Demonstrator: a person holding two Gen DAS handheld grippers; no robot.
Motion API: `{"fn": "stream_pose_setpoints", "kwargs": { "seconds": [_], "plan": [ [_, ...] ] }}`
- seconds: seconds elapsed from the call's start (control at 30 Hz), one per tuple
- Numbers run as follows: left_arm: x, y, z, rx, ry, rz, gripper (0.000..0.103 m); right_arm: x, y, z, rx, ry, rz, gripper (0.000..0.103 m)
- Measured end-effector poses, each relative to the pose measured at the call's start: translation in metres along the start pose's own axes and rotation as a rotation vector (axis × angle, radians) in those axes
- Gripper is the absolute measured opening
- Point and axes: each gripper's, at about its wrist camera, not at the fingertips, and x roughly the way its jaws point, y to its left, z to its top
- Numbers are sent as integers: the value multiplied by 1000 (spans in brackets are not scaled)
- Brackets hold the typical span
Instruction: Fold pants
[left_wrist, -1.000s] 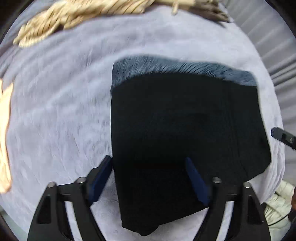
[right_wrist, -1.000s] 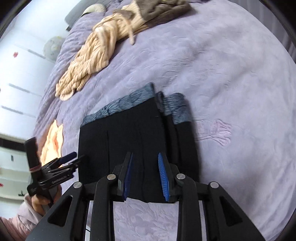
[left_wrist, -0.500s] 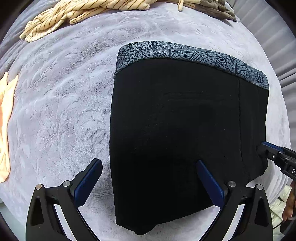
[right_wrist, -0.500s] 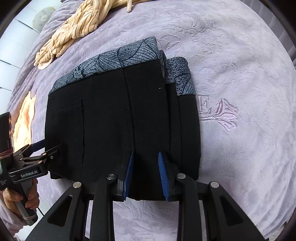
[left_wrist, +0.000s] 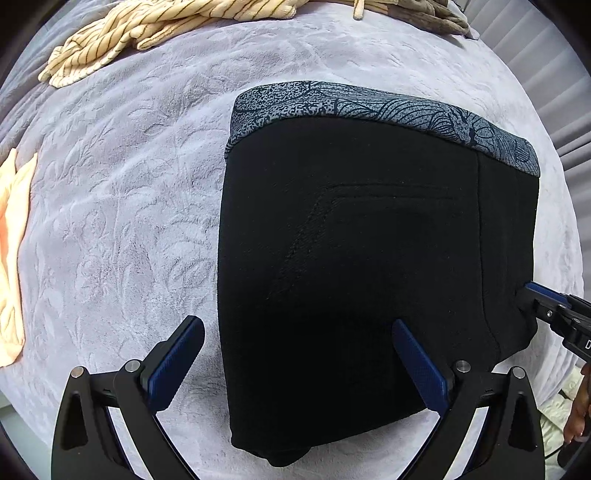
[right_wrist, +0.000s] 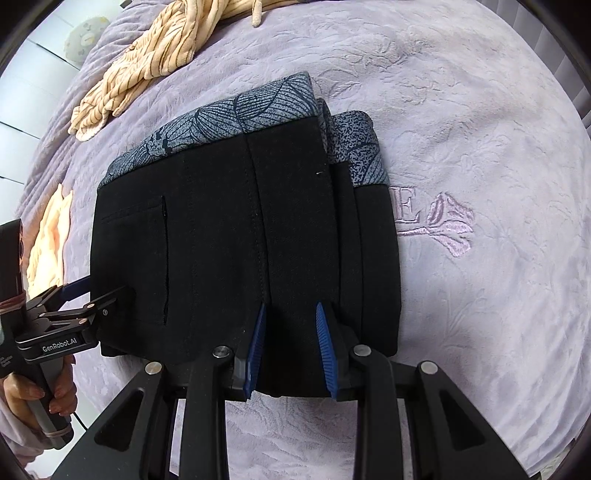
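On the lilac embossed bedspread (right_wrist: 480, 110), we find the black pants (right_wrist: 240, 236) lying folded into a compact, flat, roughly rectangular stack. In the right wrist view its longer axis runs from 9 to 3 o'clock, and the grey leaf-print waistband (right_wrist: 258, 107) faces 12 o'clock. At the 3 o'clock side we see several stacked layers stepped outward, their edge just beside the embroidered rose motif (right_wrist: 448, 225).

We see the right gripper (right_wrist: 291, 343) at the 6 o'clock edge of the stack, its blue pads (right_wrist: 327, 347) set a narrow gap apart; the black cloth lies beneath them, and we cannot tell whether any fold is pinched. The left gripper (left_wrist: 295, 365) has its jaws spread wide, one pad over the black cloth and the other over bare bedspread at the stack's 9 o'clock edge in the left wrist view.

Bare bedspread surrounds the stack on all sides. A striped cream garment (right_wrist: 155, 62) lies well apart toward 11 o'clock, and a peach garment (right_wrist: 48, 236) near 9 o'clock.
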Motion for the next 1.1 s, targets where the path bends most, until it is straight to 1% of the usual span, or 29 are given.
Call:
{"fn": "stream_pose_setpoints", "kwargs": {
  "seconds": [0.2,0.27,0.5,0.67,0.7,0.8,0.83,0.9,0.97,1.03,1.07,1.1],
  "plan": [
    [0,-3,1,-10,7,-1,102,0,-1,1,0,1,3,31],
    [8,1,-1,-18,14,-2,102,0,-1,1,1,1,4,31],
    [10,2,0,-25,25,-12,102,-1,-4,1,7,-3,8,31],
    [11,3,1,-25,18,-7,102,-6,-5,3,15,-6,20,32],
    [12,3,1,-24,17,-6,102,-9,-6,4,18,-11,27,32],
    [12,3,1,-23,17,-7,102,-24,-11,16,32,-74,56,33],
    [12,2,1,-22,17,-6,102,-27,-13,22,36,-86,54,40],
    [11,1,1,-19,14,-1,102,-29,-16,39,45,-93,35,47],
    [10,-1,1,-14,11,6,102,-29,-13,54,27,-115,22,47],
    [7,-3,1,-12,11,9,102,-24,-9,64,5,-115,-15,47],
    [7,-3,1,-11,13,7,102,-15,-8,67,-1,-86,-57,47],
    [8,-4,2,-11,17,6,102,-2,-8,67,-5,-25,-102,49]
  ]
}}
